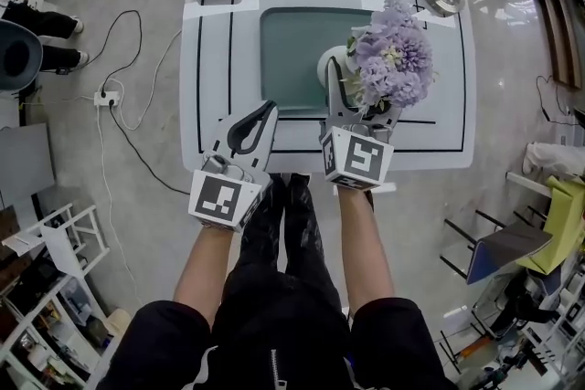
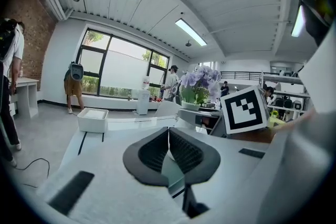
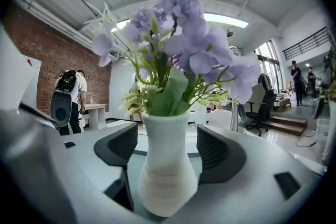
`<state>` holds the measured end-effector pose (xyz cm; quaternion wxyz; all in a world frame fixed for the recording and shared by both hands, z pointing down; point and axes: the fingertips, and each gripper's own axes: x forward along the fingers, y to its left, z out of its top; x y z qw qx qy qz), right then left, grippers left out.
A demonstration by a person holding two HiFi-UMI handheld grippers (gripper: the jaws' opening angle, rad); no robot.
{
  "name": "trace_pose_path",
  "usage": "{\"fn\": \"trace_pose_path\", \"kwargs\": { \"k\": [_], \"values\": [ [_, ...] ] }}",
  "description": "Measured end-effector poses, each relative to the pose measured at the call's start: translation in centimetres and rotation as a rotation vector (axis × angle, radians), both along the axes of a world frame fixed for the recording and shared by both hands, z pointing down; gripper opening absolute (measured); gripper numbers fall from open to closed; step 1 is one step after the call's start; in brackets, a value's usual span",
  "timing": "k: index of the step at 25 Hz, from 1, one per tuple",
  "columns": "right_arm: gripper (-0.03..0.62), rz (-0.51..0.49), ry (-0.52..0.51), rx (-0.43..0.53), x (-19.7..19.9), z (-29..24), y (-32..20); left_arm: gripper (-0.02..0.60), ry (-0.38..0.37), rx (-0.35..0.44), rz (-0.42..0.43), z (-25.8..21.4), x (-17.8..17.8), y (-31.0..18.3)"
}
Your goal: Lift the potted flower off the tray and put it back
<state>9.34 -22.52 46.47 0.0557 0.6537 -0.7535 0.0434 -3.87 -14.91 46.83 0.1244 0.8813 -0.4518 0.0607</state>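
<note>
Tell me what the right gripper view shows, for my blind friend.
A white vase of purple flowers stands close up between the two dark jaws of the right gripper, which are apart and not gripping it. It sits on a green tray; far behind, a person wearing a backpack stands near a brick wall.
</note>
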Motion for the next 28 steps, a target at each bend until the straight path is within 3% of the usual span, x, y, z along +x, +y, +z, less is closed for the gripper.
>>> {"fn": "trace_pose_path", "kwargs": {
  "k": [9,11,28],
  "values": [
    [0.322,0.006,0.045,-0.028,-0.1,0.8,-1.5,0.012,0.01,-0.019,-0.031,1.0,-1.5,-0.2],
    [0.249,0.001,0.051,-0.036,-0.1,0.9,-1.5,0.012,0.015,-0.022,-0.027,1.1,-1.4,-0.1],
    [0.245,-0.002,0.041,-0.044,-0.3,1.5,-1.7,0.012,0.031,-0.035,-0.019,2.3,-1.2,-0.2]
  ]
}}
